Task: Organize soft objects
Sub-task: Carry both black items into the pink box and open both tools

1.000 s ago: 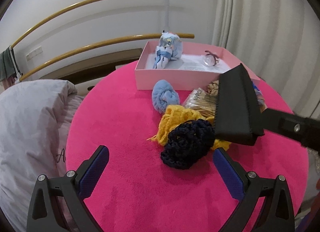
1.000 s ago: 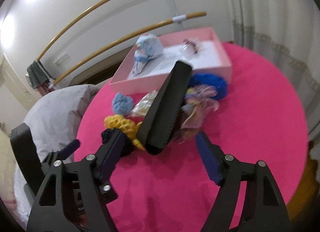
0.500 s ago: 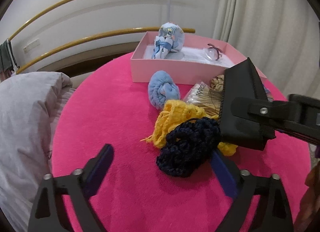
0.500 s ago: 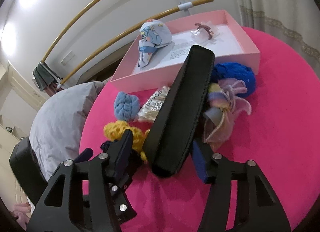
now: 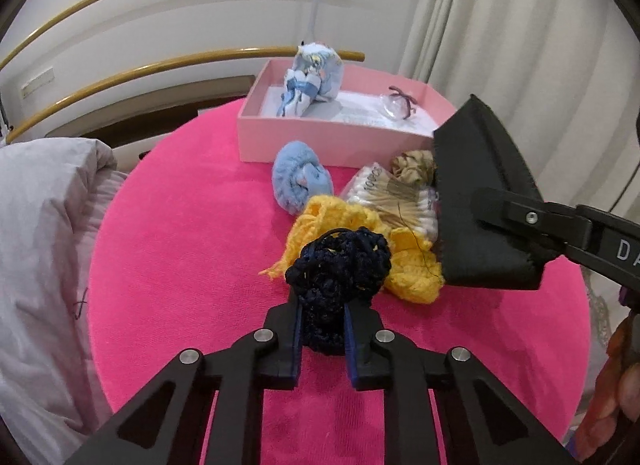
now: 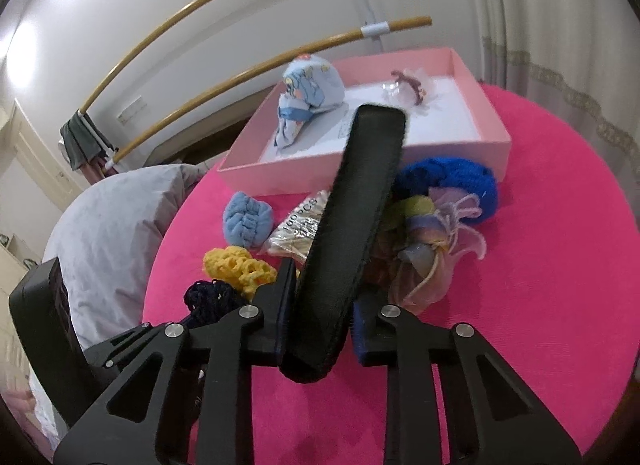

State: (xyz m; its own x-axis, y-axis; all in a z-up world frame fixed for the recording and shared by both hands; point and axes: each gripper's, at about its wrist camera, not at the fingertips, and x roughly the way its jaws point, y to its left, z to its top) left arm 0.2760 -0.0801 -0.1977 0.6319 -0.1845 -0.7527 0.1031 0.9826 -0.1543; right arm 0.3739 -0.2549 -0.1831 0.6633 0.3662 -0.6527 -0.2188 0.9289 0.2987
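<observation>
The worktop [image 5: 180, 225] wears a plush, matt pink cloth. The navy scrunchie [image 5: 340, 269] and yellow piece [image 5: 412, 265] are coarse crochet yarn. The black pouch [image 6: 352, 225] looks like matt fabric with a stitched edge, perhaps leatherette. The pink box [image 5: 320, 141] is smooth card. Each hand-held gripper [image 5: 323, 339] is matt black plastic with shiny metal screws.

Right gripper pinching a black pouch above the pink table

The right gripper [image 6: 318, 331] is clamping the near end of the black pouch [image 6: 352, 225], which is slanting up toward the pink box [image 6: 360, 169]. Yellow crochet [image 6: 236, 267], a light blue scrunchie [image 6: 248, 221] and blue yarn [image 6: 452, 181] are lying around it on the pink table [image 6: 540, 285].
</observation>
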